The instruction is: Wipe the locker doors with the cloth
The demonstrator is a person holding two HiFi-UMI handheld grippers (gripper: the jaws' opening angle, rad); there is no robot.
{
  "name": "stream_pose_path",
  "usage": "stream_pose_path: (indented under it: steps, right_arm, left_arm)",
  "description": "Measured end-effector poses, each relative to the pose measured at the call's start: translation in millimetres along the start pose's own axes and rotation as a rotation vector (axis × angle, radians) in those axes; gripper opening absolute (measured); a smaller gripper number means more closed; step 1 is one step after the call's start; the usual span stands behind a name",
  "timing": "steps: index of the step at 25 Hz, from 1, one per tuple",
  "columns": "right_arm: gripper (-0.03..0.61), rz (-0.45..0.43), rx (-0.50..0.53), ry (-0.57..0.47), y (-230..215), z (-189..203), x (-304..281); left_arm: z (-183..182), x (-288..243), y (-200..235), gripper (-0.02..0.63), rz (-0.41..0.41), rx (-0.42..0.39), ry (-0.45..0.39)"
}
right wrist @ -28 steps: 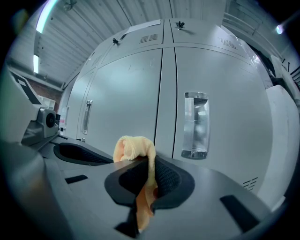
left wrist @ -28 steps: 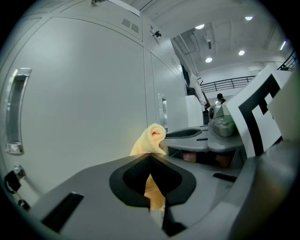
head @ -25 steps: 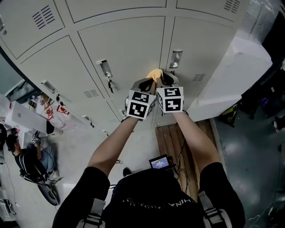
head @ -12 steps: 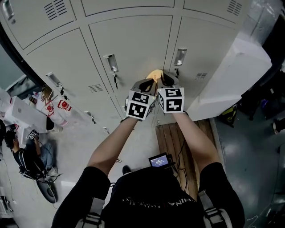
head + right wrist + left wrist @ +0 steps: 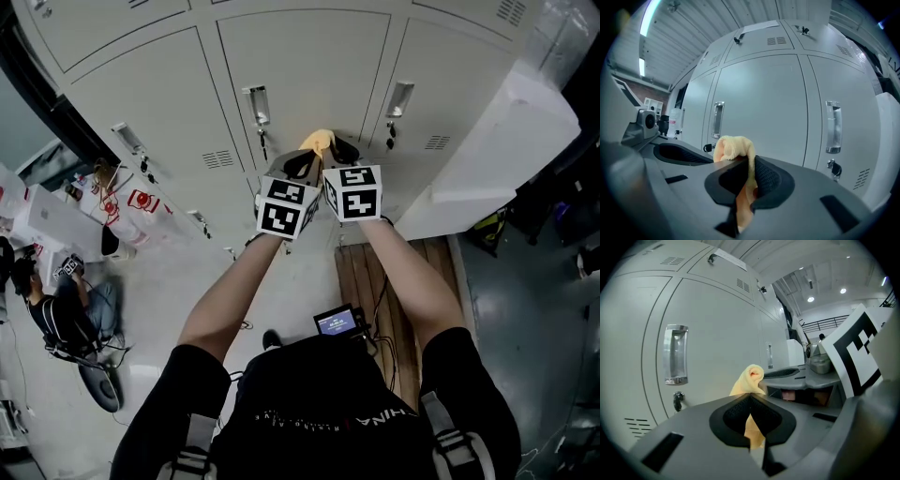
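Now, left gripper (image 5: 302,161) and right gripper (image 5: 343,150) tight on cloth (image 5: 319,141)

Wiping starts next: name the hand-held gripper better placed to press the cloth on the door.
Probably right: both clamp the cloth, but the right hand-held gripper faces the locker door squarely.

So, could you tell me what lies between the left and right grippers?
The yellow cloth, with the left gripper and right gripper each shut on it; the head view shows it.
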State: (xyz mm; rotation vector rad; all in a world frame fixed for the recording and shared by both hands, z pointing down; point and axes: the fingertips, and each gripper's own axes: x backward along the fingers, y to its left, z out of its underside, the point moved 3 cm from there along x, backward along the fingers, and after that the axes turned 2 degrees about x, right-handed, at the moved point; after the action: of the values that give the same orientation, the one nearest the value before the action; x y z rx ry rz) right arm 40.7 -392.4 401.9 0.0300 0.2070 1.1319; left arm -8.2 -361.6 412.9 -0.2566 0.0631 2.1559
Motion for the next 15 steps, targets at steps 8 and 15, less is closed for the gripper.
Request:
stream_pose_path:
  steps: [8,15]
  right_arm:
    - [0.051,-0.050,0.005,0.017,43,8,-22]
    - [0.051,-0.094,-0.003,0.037,74,15,-47]
  left_arm:
    - [23,22,34,0.020,-0.049,0.019,0.023]
    - [42,32,66,0.020,-0.092,0.038,0.054]
